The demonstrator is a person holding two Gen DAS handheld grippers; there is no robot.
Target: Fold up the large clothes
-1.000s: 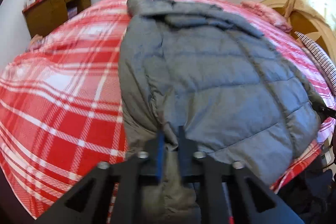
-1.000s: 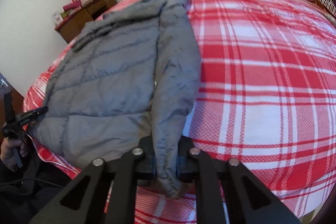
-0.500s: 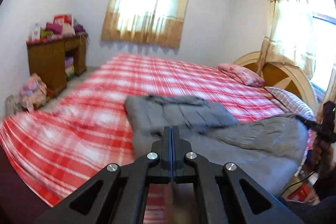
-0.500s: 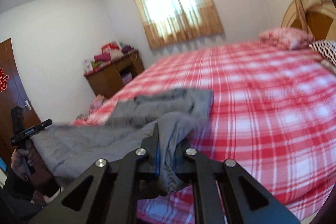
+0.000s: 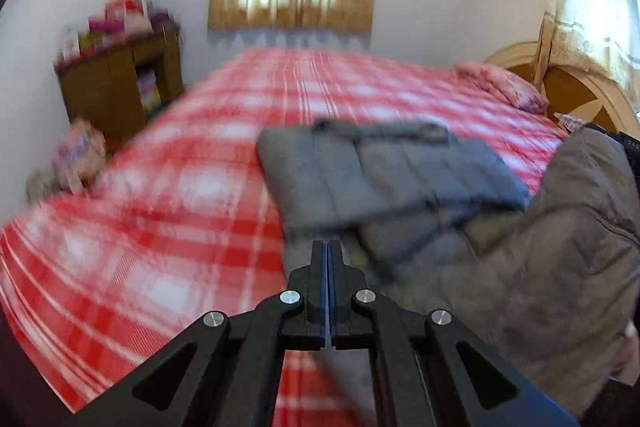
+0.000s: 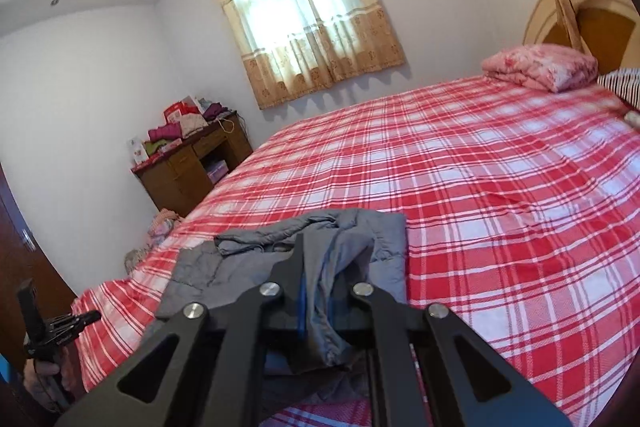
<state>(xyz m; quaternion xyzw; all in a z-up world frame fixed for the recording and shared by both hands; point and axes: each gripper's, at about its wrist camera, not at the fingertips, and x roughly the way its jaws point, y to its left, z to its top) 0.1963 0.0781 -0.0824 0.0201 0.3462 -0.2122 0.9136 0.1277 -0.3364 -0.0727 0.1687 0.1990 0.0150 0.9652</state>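
Note:
A grey quilted jacket [image 5: 384,175] lies on the red plaid bed [image 5: 160,211], its near part lifted and bunched at the right [image 5: 560,247]. My left gripper [image 5: 327,247] has its fingers pressed together just in front of the jacket's lower edge; no cloth shows between them. In the right wrist view my right gripper [image 6: 318,267] is shut on a fold of the jacket [image 6: 340,279], which hangs between the fingers and is raised above the bed [image 6: 500,195]. The left gripper [image 6: 60,323] shows at the far left there.
A brown wooden desk [image 6: 192,171] piled with clothes stands at the left wall. Pink pillows [image 6: 540,67] and a wooden headboard [image 5: 560,83] lie at the right. A curtained window [image 6: 312,27] is on the far wall. Bundles sit on the floor [image 5: 76,155].
Both grippers have risen and tilted up from the jacket's hem. The jacket's lower part has lifted toward its collar. The left fingers went from gripping cloth to closed with none visible.

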